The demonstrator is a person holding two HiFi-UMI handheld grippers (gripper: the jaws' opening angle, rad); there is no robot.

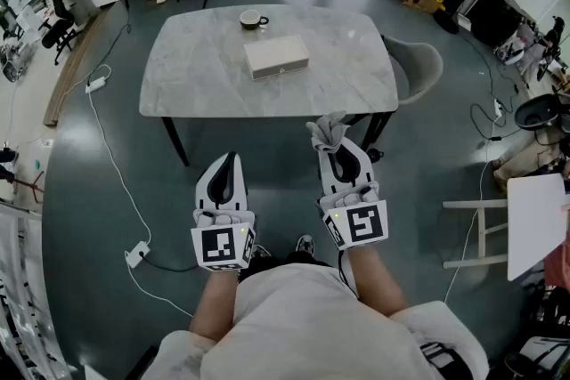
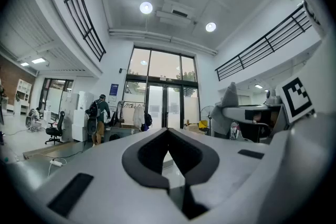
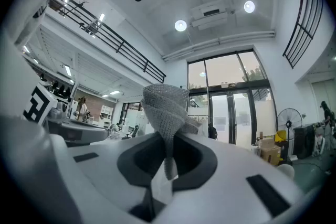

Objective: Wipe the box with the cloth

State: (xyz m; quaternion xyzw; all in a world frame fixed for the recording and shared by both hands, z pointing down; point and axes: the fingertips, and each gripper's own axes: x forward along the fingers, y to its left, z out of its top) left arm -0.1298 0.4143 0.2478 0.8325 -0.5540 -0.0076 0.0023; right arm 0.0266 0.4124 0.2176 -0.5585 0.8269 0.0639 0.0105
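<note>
Firmly, cloth point(image 3: 166, 107) sits pinched between right fingers point(image 3: 226, 165).

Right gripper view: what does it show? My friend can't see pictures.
The right claw is shut on a grey knitted cloth that sticks up from it. Behind are tall glass doors and round ceiling lights.

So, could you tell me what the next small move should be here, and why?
Probably carry the right gripper forward over the table towards the box. Its jaws are shut on the cloth, but it hangs short of the table's near edge, and the box lies further in, so no wiping can start yet.
</note>
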